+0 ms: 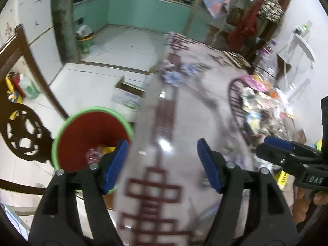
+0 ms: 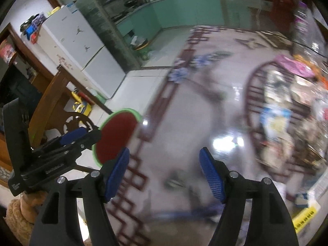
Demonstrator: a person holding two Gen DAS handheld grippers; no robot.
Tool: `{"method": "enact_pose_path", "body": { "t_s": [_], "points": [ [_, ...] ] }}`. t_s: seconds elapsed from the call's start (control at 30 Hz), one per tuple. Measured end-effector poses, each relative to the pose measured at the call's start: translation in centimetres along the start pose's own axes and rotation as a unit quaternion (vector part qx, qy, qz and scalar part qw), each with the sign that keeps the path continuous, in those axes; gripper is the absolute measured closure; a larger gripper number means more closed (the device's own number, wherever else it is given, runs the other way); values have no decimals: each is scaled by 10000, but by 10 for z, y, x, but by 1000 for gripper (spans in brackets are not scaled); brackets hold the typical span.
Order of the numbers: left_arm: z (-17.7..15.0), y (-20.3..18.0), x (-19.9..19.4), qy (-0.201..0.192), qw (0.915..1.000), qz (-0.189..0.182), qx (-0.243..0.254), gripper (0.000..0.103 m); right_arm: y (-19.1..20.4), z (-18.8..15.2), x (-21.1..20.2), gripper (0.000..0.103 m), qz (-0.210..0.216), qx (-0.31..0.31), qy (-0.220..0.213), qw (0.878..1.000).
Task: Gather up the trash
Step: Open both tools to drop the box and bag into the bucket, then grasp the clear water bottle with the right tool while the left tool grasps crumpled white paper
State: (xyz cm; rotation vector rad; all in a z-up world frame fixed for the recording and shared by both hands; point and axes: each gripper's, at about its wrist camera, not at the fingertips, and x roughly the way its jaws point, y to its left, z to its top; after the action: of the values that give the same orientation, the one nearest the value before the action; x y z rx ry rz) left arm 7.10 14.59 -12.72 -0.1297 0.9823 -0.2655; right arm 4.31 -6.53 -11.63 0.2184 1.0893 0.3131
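Note:
A red bin (image 1: 92, 127) with a green rim stands on the floor beside the table's left edge, with crumpled wrappers (image 1: 96, 153) at its bottom. My left gripper (image 1: 162, 149) hangs open over the table edge just right of the bin, nothing between its blue pads. In the right wrist view the bin (image 2: 119, 135) is at lower left, and my right gripper (image 2: 165, 157) is open and empty above the glossy table (image 2: 184, 106). The left gripper (image 2: 92, 133) shows at the left there. The right gripper (image 1: 266, 145) shows at the right in the left wrist view.
A heap of packets and clutter (image 1: 266, 106) covers the table's right side (image 2: 287, 112). A carved wooden chair (image 1: 24, 127) stands left of the bin. A cardboard box (image 1: 127, 94) sits on the floor beyond it. A white fridge (image 2: 75, 39) is at the far left.

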Motion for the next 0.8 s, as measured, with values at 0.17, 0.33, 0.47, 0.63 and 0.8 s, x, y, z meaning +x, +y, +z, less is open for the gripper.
{"method": "enact_pose_path", "body": {
  "t_s": [0.17, 0.33, 0.47, 0.63, 0.8],
  "points": [
    [-11, -61, 8, 45, 9997, -185, 170, 36, -61, -20, -34, 34, -229, 267, -65, 9994],
    [-22, -115, 11, 36, 9988, -372, 322, 36, -128, -31, -65, 35, -496, 519, -223, 9972],
    [-29, -152, 13, 62, 9978, -498, 437, 36, -198, -23, -90, 42, -775, 811, -423, 9928],
    [-33, -188, 21, 215, 9962, -562, 623, 36, -281, -6, -93, 42, -1048, 1210, -445, 9861],
    [-31, -218, 31, 349, 9939, -526, 908, 36, -332, 12, -70, 47, -862, 1563, -266, 9836]
  ]
}}
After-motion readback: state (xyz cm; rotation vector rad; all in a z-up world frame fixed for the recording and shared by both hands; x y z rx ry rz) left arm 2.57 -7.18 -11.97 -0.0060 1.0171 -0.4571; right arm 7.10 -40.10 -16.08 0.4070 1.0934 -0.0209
